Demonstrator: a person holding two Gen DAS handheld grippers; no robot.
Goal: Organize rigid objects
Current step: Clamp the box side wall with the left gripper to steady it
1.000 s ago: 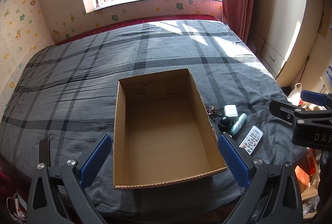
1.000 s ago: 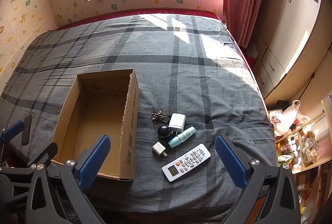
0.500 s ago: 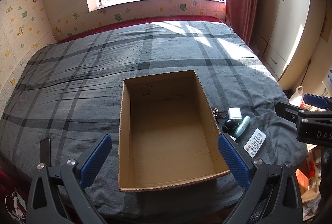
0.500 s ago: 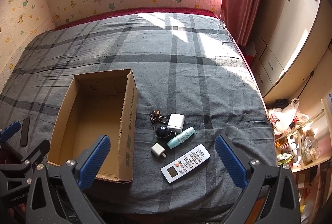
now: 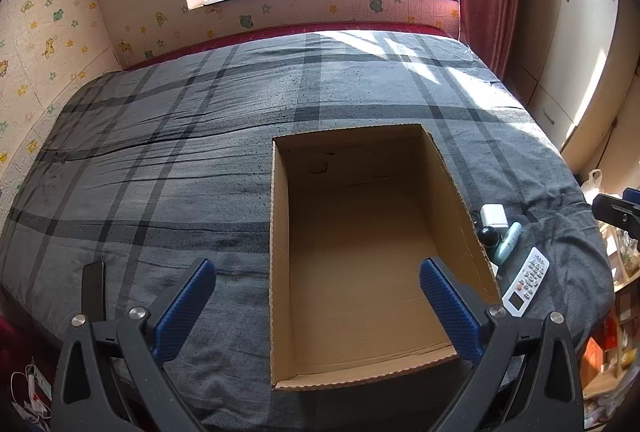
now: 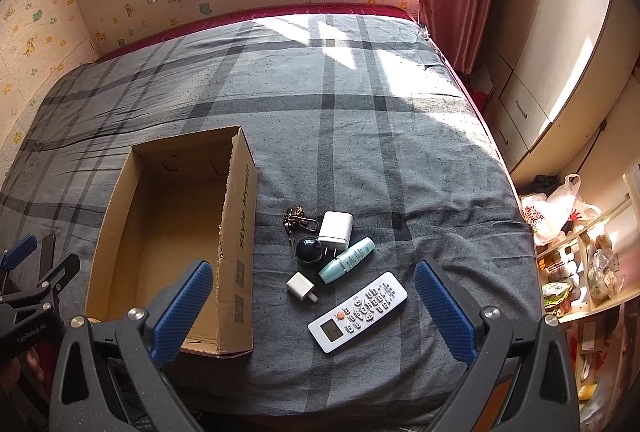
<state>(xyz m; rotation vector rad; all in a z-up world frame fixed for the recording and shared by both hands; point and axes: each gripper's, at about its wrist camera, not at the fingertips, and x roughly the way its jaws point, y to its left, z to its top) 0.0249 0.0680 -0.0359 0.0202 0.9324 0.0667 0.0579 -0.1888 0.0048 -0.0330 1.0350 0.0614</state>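
- White rectangular remote control [image 6: 357, 311] lies on grey plaid bed [image 6: 360, 136], long axis running 2-to-8 o'clock, display end at 8 o'clock, right of open brown cardboard box [image 6: 236, 244].
- Right gripper [image 6: 312, 306] spread wide, empty, hovering above it.
- Left gripper [image 5: 316, 306] spread wide, empty, over the box.

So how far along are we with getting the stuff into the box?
Nothing is packed yet: the cardboard box is empty. Nothing is in hand either; the left gripper and right gripper are both open and hold nothing. Still on the bedspread beside the box: remote, small charger, large charger, teal tube, dark ball and keyring.
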